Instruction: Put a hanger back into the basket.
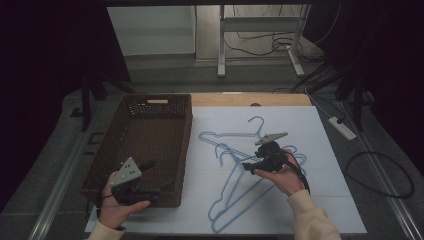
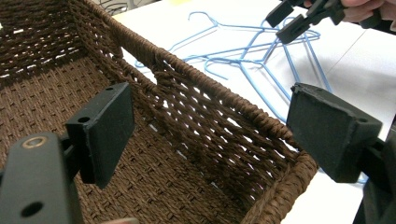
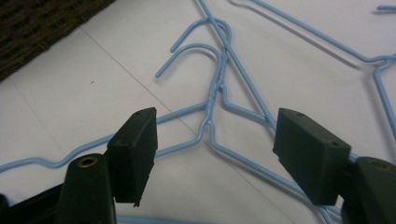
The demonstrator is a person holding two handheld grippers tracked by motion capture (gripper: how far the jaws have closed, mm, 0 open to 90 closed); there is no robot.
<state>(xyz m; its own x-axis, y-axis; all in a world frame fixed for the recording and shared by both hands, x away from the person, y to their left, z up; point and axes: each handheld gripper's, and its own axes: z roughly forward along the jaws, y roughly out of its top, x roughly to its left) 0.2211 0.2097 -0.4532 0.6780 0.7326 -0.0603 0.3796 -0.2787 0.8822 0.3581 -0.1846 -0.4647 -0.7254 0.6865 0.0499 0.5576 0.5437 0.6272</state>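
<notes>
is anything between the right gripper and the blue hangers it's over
Nothing visible does. The right gripper is open, its jaws spread either side of the twisted necks of the blue hangers lying on the white table. The hangers are tangled over one another, so more than one may lift together. The basket sits off to the side.
</notes>
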